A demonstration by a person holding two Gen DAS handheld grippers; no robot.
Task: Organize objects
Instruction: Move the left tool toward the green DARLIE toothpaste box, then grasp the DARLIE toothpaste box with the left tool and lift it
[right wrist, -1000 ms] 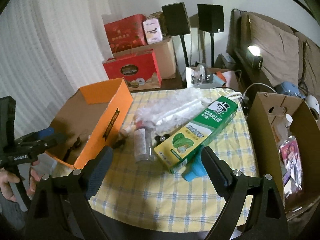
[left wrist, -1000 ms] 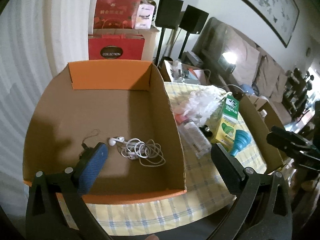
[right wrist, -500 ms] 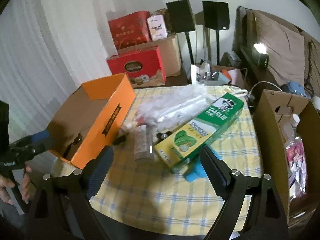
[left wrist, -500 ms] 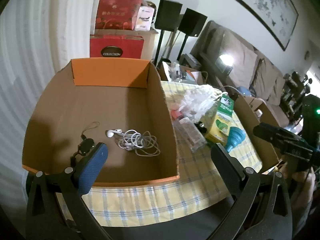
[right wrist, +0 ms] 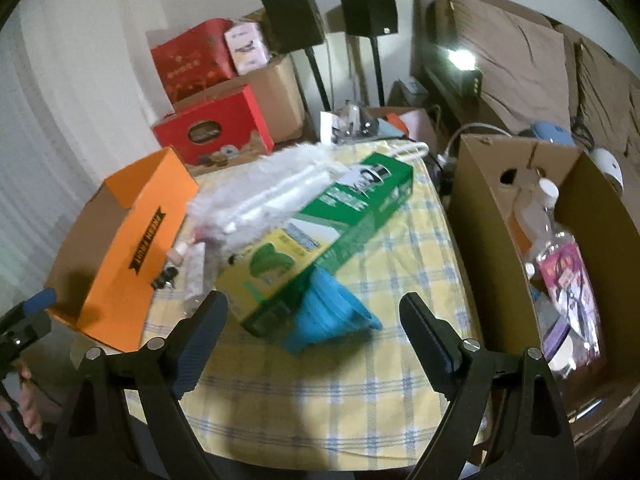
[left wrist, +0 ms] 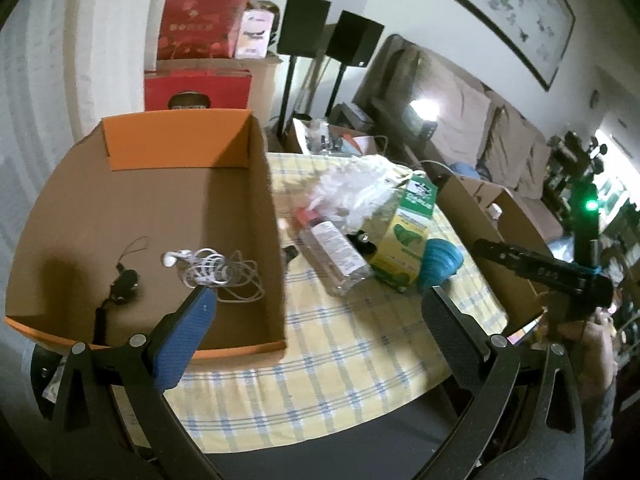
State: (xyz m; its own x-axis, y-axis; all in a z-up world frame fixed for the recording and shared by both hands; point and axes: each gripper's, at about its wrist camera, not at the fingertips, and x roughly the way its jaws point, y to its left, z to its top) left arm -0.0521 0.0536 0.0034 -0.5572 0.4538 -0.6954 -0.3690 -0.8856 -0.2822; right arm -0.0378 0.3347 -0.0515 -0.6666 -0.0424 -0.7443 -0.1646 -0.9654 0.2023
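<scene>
My left gripper (left wrist: 316,300) is open and empty over the near edge of the orange box (left wrist: 262,200). In the box lie white earphones (left wrist: 212,266) and a small black item with a cord (left wrist: 124,282). On the checked tablecloth (left wrist: 340,360) lie a clear bottle (left wrist: 334,250), a white duster (left wrist: 356,188), a green toothpaste carton (left wrist: 408,240) and a blue funnel (left wrist: 440,262). My right gripper (right wrist: 313,304) is open and empty, just short of the blue funnel (right wrist: 332,312) and the green carton (right wrist: 320,232). The carton's near end rests on the funnel.
A brown cardboard box (right wrist: 500,240) at the table's right edge holds a plastic bottle (right wrist: 560,256) and a printed packet. Red gift boxes (right wrist: 212,128), speakers on stands (right wrist: 296,20) and a sofa stand beyond the table. A hand holds the left gripper (right wrist: 28,316) at the left edge.
The right gripper has come lower and closer to the green carton and blue funnel. The left gripper has drawn back from the orange box and shifted right. Both stay open.
</scene>
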